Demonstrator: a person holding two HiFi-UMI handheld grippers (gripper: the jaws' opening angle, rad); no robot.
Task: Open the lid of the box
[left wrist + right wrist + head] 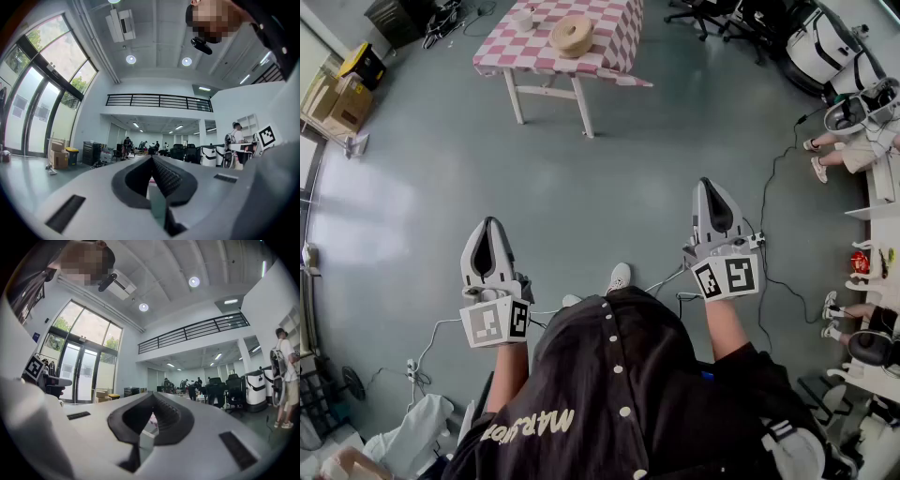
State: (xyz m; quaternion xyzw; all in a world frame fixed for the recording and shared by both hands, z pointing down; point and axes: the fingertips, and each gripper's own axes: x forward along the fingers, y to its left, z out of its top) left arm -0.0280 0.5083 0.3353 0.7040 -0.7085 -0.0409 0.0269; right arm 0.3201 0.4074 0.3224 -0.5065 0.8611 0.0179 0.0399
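A round, light wooden box with its lid on sits on a table with a pink-and-white checked cloth, far ahead across the grey floor. Both grippers are held level at waist height, well short of the table. My left gripper has its jaws together with nothing between them, as the left gripper view also shows for the left gripper. My right gripper is likewise shut and empty, and its jaws meet at the tip in the right gripper view.
A small white container stands on the table behind the box. Cardboard boxes and a yellow-lidded bin line the left wall. Seated people's legs and shelves are at the right. A cable runs over the floor.
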